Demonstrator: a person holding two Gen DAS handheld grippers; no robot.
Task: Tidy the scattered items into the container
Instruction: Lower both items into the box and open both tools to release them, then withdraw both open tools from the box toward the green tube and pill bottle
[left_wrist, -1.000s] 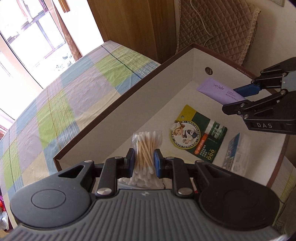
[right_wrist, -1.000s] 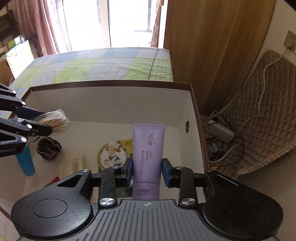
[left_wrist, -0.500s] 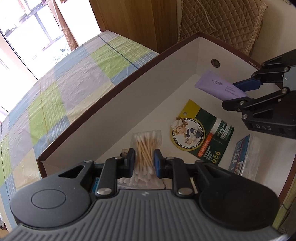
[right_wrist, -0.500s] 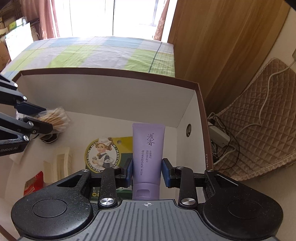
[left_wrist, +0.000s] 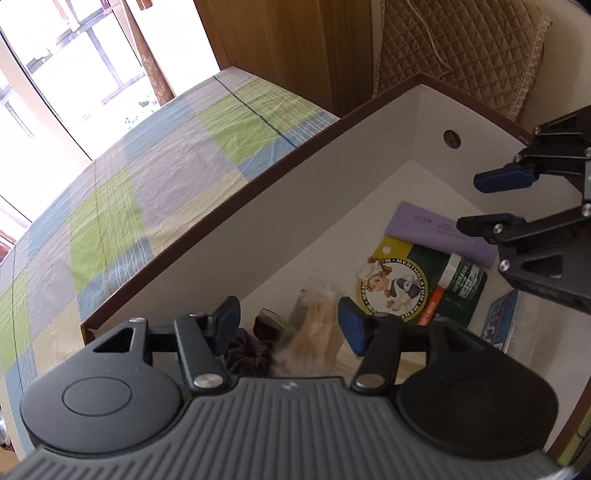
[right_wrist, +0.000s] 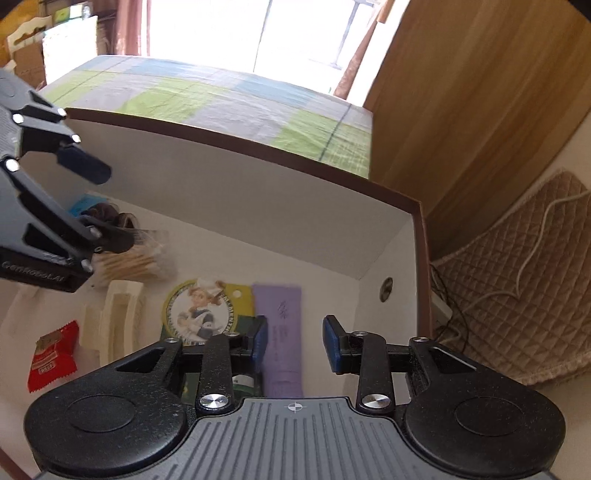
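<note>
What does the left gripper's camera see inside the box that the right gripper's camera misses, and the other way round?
Only the left view shows the blue-and-clear packet near the box's right side. Only the right view shows the red snack packet and the cream foam insert. Both show the white box, purple tube, Mentholatum card, cotton swabs, dark scrunchie, and both grippers, left and right, open.

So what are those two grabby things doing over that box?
A person is tidying small things into the white box. The left tool is open above the pack of cotton swabs, which lies in the box. The right tool is open too, over the purple tube lying on the box floor. Neither tool holds anything.
</note>
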